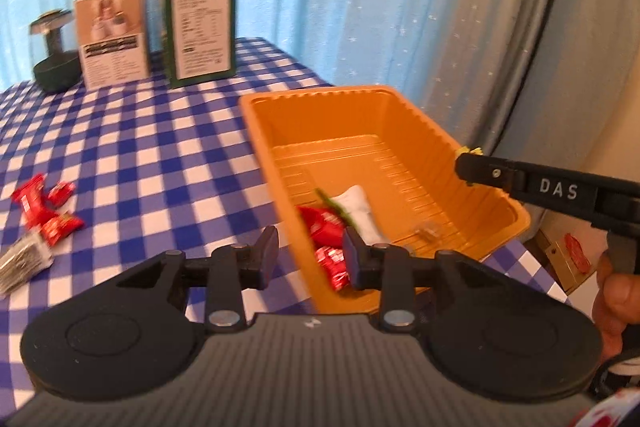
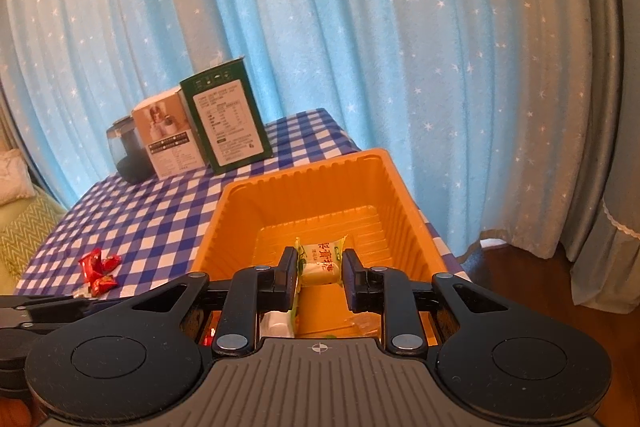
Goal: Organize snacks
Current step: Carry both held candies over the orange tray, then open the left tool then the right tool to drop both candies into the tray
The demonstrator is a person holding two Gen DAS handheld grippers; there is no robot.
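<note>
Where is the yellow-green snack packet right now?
In the right wrist view, the yellow-green snack packet is pinched in the right gripper, held over the middle of the orange tray on the checked tablecloth.

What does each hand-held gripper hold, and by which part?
The right hand-held gripper pinches a yellow-green snack packet by its two sides. The left hand-held gripper holds nothing.

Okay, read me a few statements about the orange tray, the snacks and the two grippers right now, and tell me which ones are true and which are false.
1. The right gripper holds a yellow-green snack packet over the orange tray. True.
2. The tray is empty. False: red candies and a white packet lie in it.
3. Red candies on the cloth lie outside the tray. True.
4. The left gripper grips a box. False: nothing is between its fingers.
</note>
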